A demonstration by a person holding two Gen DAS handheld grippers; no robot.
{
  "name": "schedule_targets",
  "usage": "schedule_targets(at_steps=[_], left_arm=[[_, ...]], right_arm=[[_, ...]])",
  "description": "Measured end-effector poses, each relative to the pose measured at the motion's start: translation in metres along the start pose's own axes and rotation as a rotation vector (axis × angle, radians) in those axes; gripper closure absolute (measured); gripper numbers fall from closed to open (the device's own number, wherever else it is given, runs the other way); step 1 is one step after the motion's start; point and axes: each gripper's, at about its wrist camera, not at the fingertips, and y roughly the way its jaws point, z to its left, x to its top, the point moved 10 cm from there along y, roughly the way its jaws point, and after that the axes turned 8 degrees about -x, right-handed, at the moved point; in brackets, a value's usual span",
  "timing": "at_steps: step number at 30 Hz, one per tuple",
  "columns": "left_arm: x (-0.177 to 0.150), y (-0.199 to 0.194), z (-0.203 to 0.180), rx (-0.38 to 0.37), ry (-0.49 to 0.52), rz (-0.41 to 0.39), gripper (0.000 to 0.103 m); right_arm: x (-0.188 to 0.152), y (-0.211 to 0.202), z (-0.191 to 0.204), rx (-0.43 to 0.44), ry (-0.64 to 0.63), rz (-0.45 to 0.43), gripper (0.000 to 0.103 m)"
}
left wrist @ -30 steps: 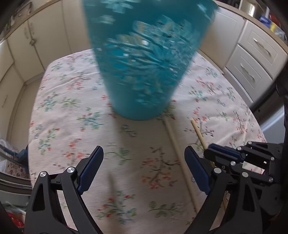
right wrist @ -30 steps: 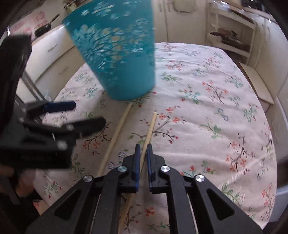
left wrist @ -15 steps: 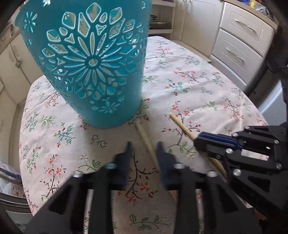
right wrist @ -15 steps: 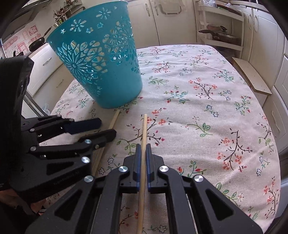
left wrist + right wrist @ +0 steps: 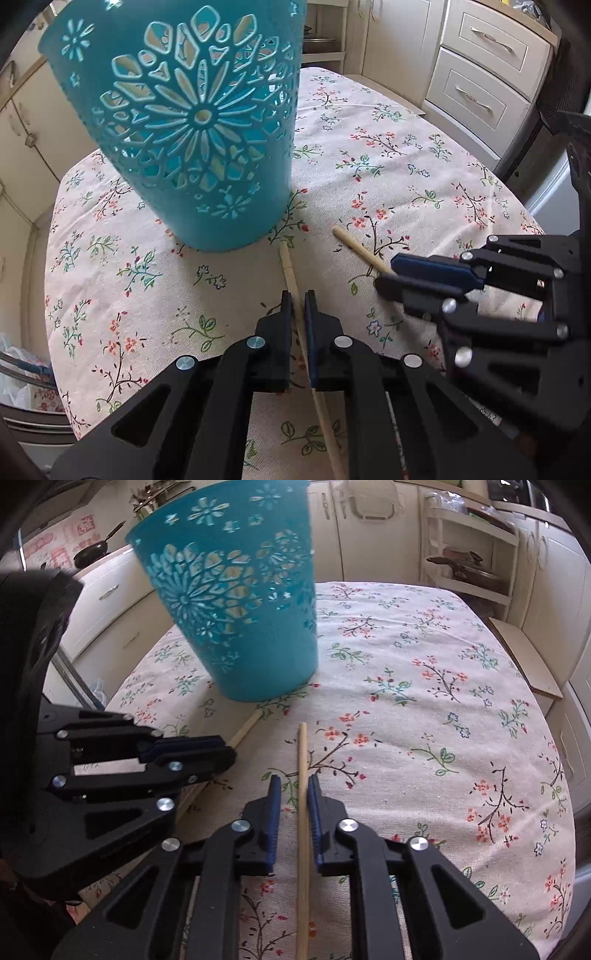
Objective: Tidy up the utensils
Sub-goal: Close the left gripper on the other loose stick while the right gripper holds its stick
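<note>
Left gripper (image 5: 298,295) clamped on a wooden stick (image 5: 291,273). Right gripper (image 5: 293,781): jaws just easing apart, second stick (image 5: 302,760) between them, a gap beside the left pad. Both sticks lie on the floral tablecloth (image 5: 424,738). Ahead, a teal cut-out basket (image 5: 195,129), upright. Beyond, cream cabinets (image 5: 480,74) and an open shelf (image 5: 469,554).
</note>
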Motion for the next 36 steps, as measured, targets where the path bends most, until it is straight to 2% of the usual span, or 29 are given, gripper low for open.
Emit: schedule_targets(at_steps=[27, 36], left_arm=[[0.0018, 0.0022, 0.0014, 0.040, 0.026, -0.004, 0.095], [0.0032, 0.0028, 0.0040, 0.056, 0.027, -0.009, 0.089]], right_arm=[[0.0031, 0.0039, 0.0032, -0.032, -0.040, -0.010, 0.090], [0.0045, 0.0047, 0.0022, -0.022, -0.022, -0.010, 0.090]])
